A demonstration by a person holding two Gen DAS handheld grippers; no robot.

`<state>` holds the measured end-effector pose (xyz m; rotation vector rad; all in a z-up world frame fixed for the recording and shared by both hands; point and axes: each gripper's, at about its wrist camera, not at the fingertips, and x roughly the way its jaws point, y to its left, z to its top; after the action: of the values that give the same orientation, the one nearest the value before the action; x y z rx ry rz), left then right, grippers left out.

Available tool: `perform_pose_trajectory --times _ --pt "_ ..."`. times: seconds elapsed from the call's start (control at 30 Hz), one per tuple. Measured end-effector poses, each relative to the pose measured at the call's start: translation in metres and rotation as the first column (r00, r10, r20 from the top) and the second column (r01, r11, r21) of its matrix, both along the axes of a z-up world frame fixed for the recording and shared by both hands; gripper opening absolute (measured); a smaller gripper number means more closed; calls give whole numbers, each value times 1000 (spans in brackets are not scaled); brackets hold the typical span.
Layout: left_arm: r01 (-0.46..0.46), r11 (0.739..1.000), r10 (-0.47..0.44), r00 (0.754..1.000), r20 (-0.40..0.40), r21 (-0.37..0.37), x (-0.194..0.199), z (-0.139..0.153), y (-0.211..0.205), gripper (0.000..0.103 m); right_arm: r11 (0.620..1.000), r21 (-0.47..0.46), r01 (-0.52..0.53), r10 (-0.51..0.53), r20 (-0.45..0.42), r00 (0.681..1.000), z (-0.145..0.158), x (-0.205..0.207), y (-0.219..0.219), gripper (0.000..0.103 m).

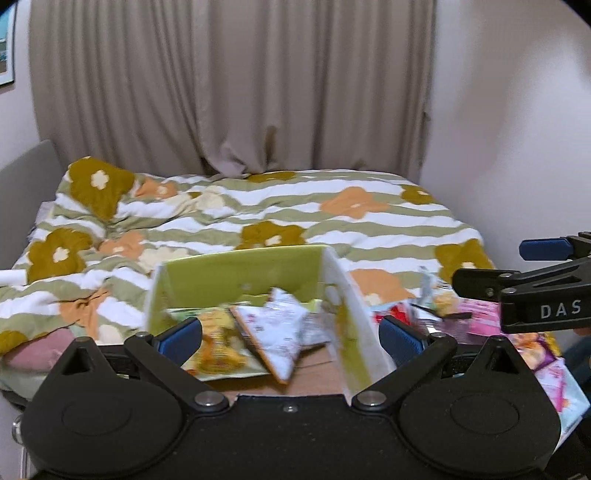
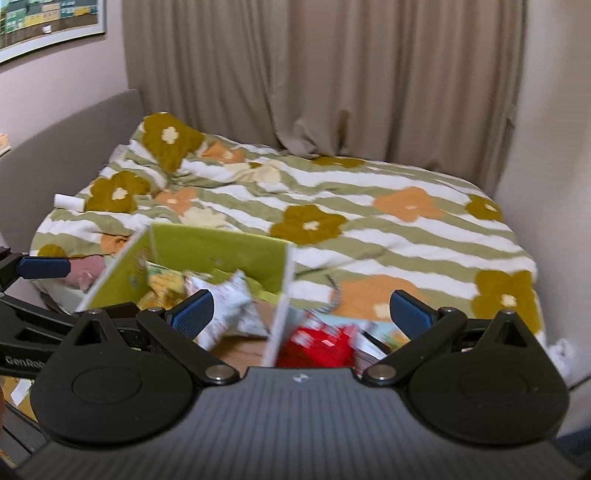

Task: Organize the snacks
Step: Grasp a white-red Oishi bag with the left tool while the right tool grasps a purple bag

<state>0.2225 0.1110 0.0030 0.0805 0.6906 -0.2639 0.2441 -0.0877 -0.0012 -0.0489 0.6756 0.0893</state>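
A green box (image 1: 243, 273) with white outer walls stands on a wooden surface and holds several snack packs, among them a white-and-orange pack (image 1: 275, 332) and a yellow pack (image 1: 218, 343). My left gripper (image 1: 291, 338) is open and empty just in front of the box. Loose snacks lie right of the box: a red pack (image 1: 397, 314) and pink packs (image 1: 480, 317). In the right wrist view my right gripper (image 2: 301, 314) is open and empty, spanning the box's right wall (image 2: 282, 310), with the box (image 2: 218, 247) to its left and the red pack (image 2: 317, 341) below it.
A bed with a flowered, striped duvet (image 1: 295, 210) fills the space behind the box. Beige curtains (image 1: 229, 85) hang behind it. A wall (image 1: 517, 110) stands at the right. A grey headboard (image 2: 74, 136) runs along the left. A framed picture (image 2: 48, 26) hangs upper left.
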Motion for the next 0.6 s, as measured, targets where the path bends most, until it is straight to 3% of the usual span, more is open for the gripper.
perform_pose_trajectory --times 0.37,0.6 --pt "79 996 -80 996 -44 -28 -37 -13 -116 103 995 18 96 -95 -40 995 -16 -54 -134 103" --pt "64 996 -73 988 -136 -65 -37 -54 -179 103 987 67 148 -141 -92 986 -46 -61 -202 103"
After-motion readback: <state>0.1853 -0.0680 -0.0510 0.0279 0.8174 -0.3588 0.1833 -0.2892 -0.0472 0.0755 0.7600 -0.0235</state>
